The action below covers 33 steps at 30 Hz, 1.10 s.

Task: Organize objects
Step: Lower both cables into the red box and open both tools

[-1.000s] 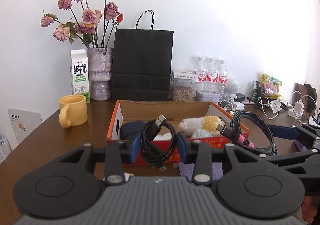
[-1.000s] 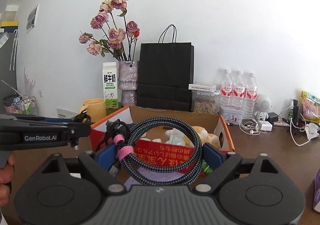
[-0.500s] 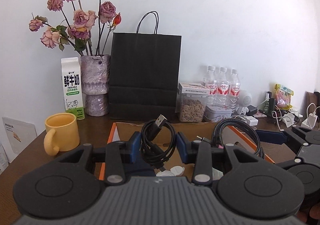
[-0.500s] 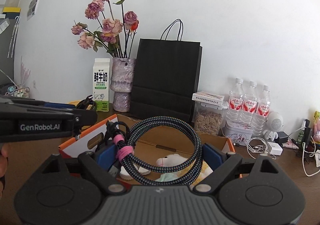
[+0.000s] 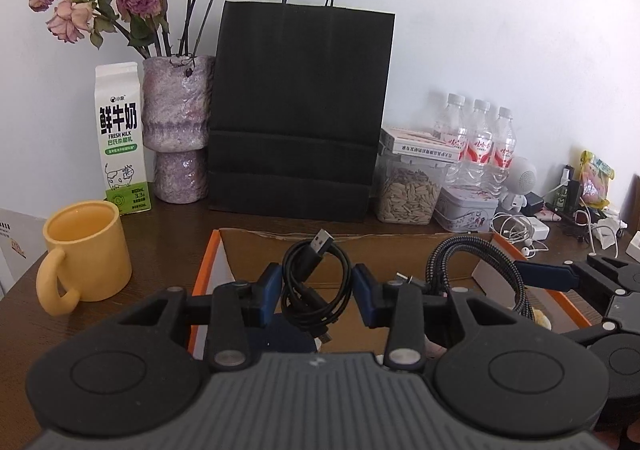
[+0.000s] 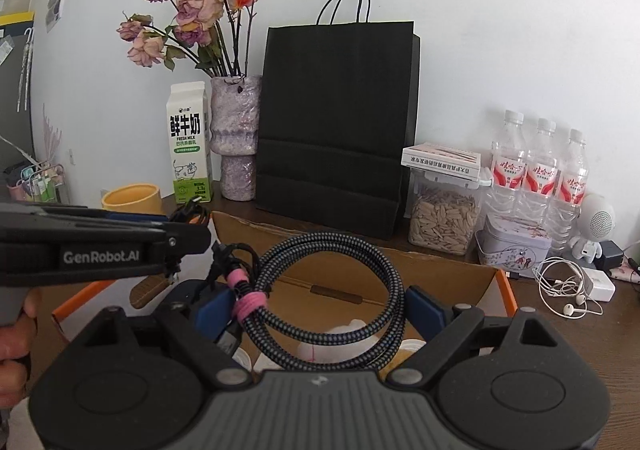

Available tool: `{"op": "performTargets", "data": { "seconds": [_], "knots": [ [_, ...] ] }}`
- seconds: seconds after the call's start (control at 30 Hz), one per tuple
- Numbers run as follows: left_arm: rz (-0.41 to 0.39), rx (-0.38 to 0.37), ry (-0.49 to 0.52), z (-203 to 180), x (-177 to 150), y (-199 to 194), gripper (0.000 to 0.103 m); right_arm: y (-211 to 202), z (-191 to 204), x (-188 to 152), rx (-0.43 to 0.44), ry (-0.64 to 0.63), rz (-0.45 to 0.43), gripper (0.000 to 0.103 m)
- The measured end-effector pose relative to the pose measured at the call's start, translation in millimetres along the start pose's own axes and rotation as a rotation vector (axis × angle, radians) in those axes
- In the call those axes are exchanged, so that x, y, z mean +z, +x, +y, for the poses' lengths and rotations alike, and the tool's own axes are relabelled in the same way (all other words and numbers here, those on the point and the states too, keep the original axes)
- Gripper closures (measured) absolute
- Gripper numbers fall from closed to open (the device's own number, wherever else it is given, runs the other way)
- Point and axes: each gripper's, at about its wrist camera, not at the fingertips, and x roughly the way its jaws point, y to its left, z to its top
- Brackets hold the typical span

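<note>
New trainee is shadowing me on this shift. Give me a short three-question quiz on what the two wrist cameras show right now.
1. True or false: the left tongs hold a coiled black USB cable.
2. What do the right tongs grip? A) white earphones B) braided cable coil with a pink tie C) yellow mug
3. Fill in: directly behind the cardboard box, against the wall, stands a black paper ____.

Key: 1 true; 2 B; 3 bag.
</note>
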Motion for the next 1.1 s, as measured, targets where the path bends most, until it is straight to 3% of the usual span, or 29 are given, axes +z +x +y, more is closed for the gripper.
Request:
{"op": "performTargets", "data": {
  "seconds": [0.13,0.17,0.2,0.27,0.37,0.77,1.1],
  "knots": [
    [0.008,-0.001,-0.012,4.0,-4.8,4.6,0.063,7.8,1.4,-7.1,-0.005,-0.016,0.02,0.012],
    [0.005,-0.002,-0.008,3.1,-6.4,5.3,0.055,9.9,1.5,-9.0,-0.008,-0.014,0.025,0.011],
    [0.004,0.003,-0.001,1.7,-8.2,5.5,0.03,12.0,1.1,-10.7,-0.014,-0.008,0.032,0.011],
    [-0.018,0.025,0.013,-1.4,-10.5,3.7,0.0,15.3,-1.0,-12.6,-0.018,0.007,0.042,0.008],
    [-0.049,0.041,0.031,-4.6,-10.0,-1.6,0.0,11.6,-6.3,-11.6,-0.042,0.041,0.016,0.0],
    [-0.051,0.043,0.003,0.5,-6.8,-6.7,0.0,5.5,-11.2,-9.5,-0.047,0.06,0.008,0.0],
    [-0.077,0.026,-0.009,3.7,-4.5,-49.2,0.0,-38.3,-15.7,-6.6,-0.082,0.08,-0.058,0.0]
  ]
}}
